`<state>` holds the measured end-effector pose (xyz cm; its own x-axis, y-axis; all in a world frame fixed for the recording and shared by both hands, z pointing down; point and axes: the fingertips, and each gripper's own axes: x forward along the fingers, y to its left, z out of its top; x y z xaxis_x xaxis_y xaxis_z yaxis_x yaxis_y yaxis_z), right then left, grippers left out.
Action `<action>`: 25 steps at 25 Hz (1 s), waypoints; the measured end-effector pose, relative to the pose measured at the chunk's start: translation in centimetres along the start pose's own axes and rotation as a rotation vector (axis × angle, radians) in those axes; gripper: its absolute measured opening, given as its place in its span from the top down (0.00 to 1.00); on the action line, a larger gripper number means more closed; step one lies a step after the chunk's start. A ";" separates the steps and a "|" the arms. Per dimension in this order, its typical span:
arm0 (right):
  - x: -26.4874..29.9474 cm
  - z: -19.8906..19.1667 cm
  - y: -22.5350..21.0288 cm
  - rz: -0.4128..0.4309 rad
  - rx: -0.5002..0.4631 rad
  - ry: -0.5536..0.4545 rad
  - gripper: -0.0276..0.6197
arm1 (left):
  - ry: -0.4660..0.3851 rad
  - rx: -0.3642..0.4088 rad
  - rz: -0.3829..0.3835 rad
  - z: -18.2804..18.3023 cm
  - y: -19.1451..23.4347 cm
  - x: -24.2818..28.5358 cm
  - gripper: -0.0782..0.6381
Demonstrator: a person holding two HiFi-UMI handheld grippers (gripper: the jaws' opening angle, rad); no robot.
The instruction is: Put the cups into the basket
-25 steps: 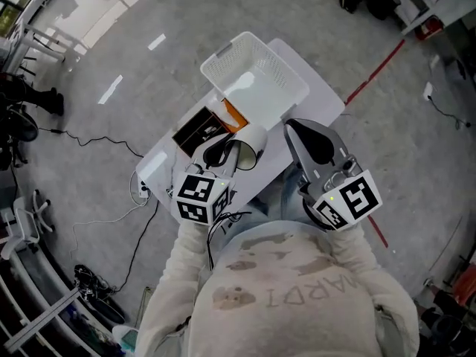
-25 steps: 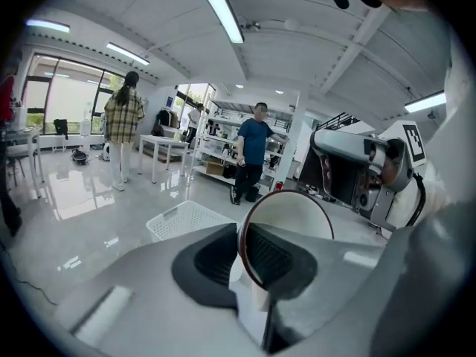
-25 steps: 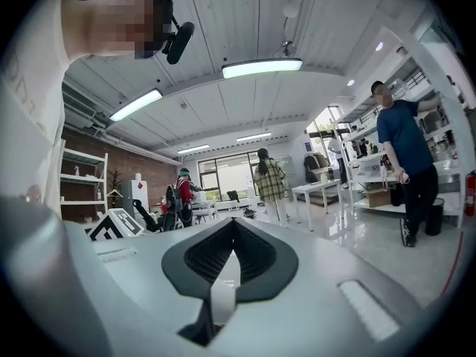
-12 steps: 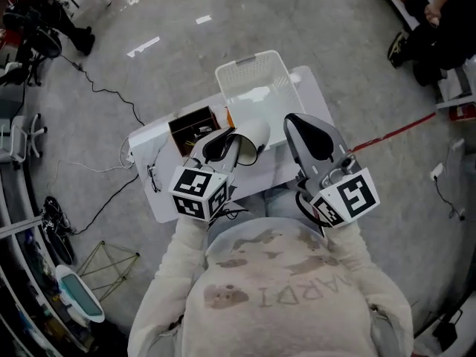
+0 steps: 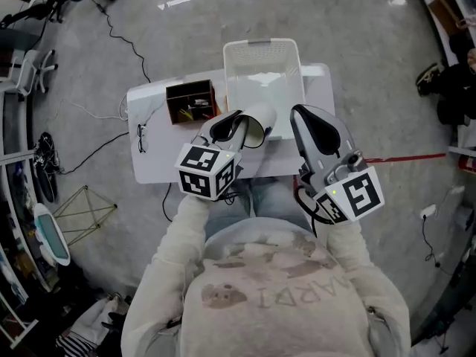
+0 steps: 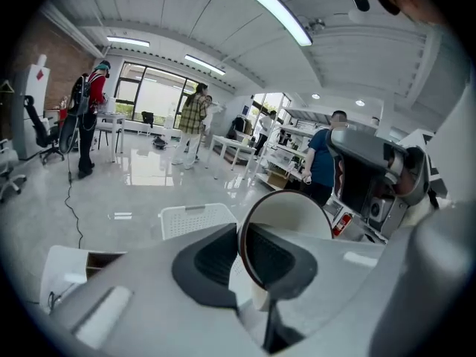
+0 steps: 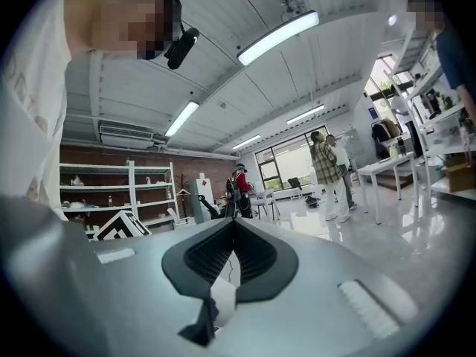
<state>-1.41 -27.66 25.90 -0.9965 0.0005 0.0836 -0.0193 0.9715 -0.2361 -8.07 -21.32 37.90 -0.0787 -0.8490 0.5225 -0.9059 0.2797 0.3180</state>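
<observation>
The cup [image 5: 258, 119], plain white with a dark rim, hangs in the air over the middle of the counter [image 5: 152, 166], just short of the near wall of the basket [image 5: 262, 56]. It is tipped on its side with its mouth towards the person. The left hand-held gripper [image 5: 239, 127] is clamped on the cup's wall, and the left gripper view shows one jaw inside the mouth and the other outside. That grip probably explains why the cup rides sideways. It should also leave the cup free to drop off the jaws once it is over the basket. The white slotted basket stands at the counter's far edge with its open top facing up, directly ahead of the cup, and looks empty. The right hand-held gripper [image 5: 303, 119] is raised beside the basket's near right corner with its jaws together on nothing, seemingly idle. A brown box [image 5: 190, 100] of small items sits near the far left corner, and a pair of glasses [image 5: 140, 137] lies at the left edge. No print shows on the cup or basket. The only writing is on the person's sweatshirt [image 5: 286, 292], upside down, seemingly "MARDI". The gripper cubes carry only black-and-white square patterns.
</observation>
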 end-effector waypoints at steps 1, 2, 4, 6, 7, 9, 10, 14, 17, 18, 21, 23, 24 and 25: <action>0.2 -0.4 -0.4 0.010 0.004 0.006 0.91 | 0.012 -0.007 0.009 -0.4 0.1 0.6 0.83; 0.3 -0.8 -0.8 0.017 0.007 0.012 0.91 | 0.025 -0.015 0.015 -0.8 0.2 1.3 0.83; 0.9 -1.7 -1.4 0.029 0.020 0.025 0.91 | 0.052 -0.038 0.023 -1.9 0.7 2.5 0.83; 2.0 -2.7 -2.1 0.035 0.034 0.037 0.91 | 0.080 -0.058 0.031 -3.0 1.6 3.9 0.83; 2.6 -3.2 -2.4 0.034 0.041 0.041 0.91 | 0.096 -0.062 0.034 -3.5 2.1 4.7 0.83; 3.5 -4.0 -3.1 0.031 0.053 0.049 0.91 | 0.131 -0.059 0.040 -4.5 3.0 6.5 0.83; 3.9 -4.3 -3.4 0.031 0.059 0.054 0.91 | 0.150 -0.054 0.043 -4.9 3.4 7.3 0.83; 5.5 -6.0 -4.5 0.041 0.071 0.078 0.91 | 0.229 -0.022 0.060 -6.9 5.3 10.6 0.83; 6.2 -7.9 -5.0 0.042 0.062 0.113 0.91 | 0.293 -0.007 0.057 -9.0 6.3 12.4 0.83; 6.3 -8.5 -5.2 0.041 0.061 0.124 0.91 | 0.313 0.000 0.057 -9.6 6.7 13.0 0.83; 6.7 -9.8 -5.8 0.033 0.066 0.146 0.91 | 0.364 0.030 0.057 -11.1 7.7 14.8 0.83; 6.7 -10.4 -6.3 0.024 0.070 0.153 0.91 | 0.394 0.043 0.055 -11.9 8.3 16.1 0.83; 6.6 -10.7 -6.5 0.017 0.071 0.156 0.91 | 0.410 0.049 0.053 -12.3 8.6 16.8 0.83; 6.5 -11.0 -6.7 0.010 0.075 0.160 0.91 | 0.426 0.053 0.049 -12.7 8.7 17.4 0.83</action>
<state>-6.90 -31.53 38.64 -0.9711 0.0536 0.2327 -0.0215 0.9509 -0.3087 -12.05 -27.98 59.87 0.0464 -0.5714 0.8194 -0.9265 0.2820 0.2492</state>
